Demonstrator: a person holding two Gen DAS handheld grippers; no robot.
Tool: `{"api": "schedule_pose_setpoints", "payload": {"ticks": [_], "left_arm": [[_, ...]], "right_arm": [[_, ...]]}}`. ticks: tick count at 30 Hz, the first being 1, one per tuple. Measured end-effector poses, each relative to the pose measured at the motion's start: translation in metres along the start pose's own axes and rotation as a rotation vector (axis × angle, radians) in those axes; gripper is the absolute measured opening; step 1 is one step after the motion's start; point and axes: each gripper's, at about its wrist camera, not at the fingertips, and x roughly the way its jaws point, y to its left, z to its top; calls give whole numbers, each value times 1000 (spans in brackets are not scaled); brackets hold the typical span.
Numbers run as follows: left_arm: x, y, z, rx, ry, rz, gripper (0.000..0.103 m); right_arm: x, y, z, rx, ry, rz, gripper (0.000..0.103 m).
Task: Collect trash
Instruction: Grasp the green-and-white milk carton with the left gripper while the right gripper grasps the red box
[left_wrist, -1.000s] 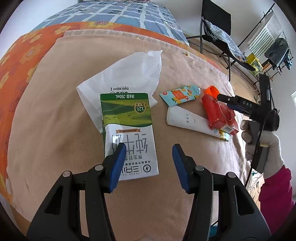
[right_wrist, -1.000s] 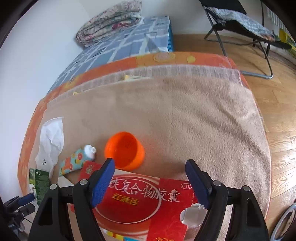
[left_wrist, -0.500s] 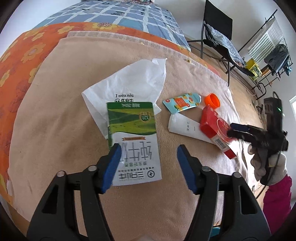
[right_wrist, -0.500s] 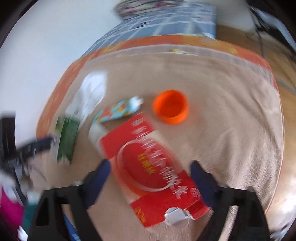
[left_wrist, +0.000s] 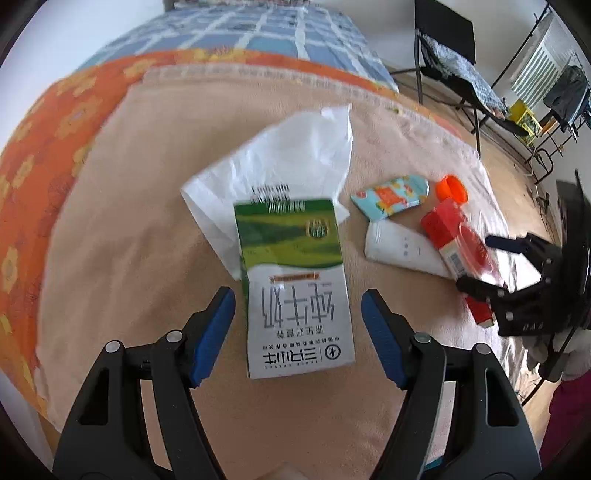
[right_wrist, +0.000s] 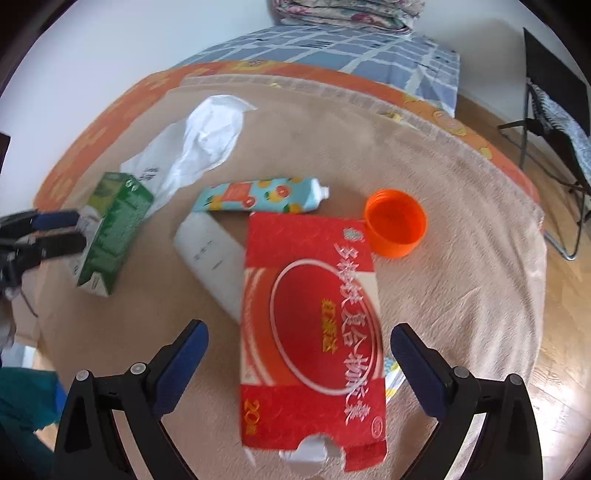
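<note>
A green and white milk carton (left_wrist: 295, 280) lies on the beige blanket (left_wrist: 147, 221), its near end between the open fingers of my left gripper (left_wrist: 298, 325). A red medicine box (right_wrist: 314, 317) lies between the open fingers of my right gripper (right_wrist: 297, 363). A white plastic bag (left_wrist: 288, 166), a patterned tube (right_wrist: 258, 195), a white tube (right_wrist: 214, 254) and an orange cap (right_wrist: 396, 227) lie around them. The carton (right_wrist: 114, 230) and left gripper (right_wrist: 55, 230) also show in the right wrist view; the red box (left_wrist: 458, 251) and right gripper (left_wrist: 491, 266) show in the left wrist view.
The blanket covers a bed with an orange flowered sheet (left_wrist: 44, 147) and a blue checked quilt (left_wrist: 258, 33). A black folding chair (right_wrist: 554, 122) stands on the wooden floor to the right. Folded bedding (right_wrist: 343, 11) lies at the head.
My right gripper has swung and pulled back, so the red box now lies lengthwise between its fingers. My left gripper has shifted so the carton sits centred between its fingers.
</note>
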Motion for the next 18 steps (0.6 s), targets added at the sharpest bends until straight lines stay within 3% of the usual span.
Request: {"api": "schedule_pose_setpoints", "payload": {"ticks": [3, 6, 11, 18], "left_arm": [[9, -9, -3, 35, 28, -1, 73], [16, -16, -3, 63, 23, 44, 73], [25, -7, -3, 40, 23, 35, 71], [4, 7, -6, 6, -32, -14, 64]], "right_arm": [[4, 0, 3, 13, 7, -22, 93], [8, -5, 0, 61, 23, -10, 83], [0, -6, -7, 80, 7, 3, 81], [-27, -1, -24, 104, -34, 3, 80]]}}
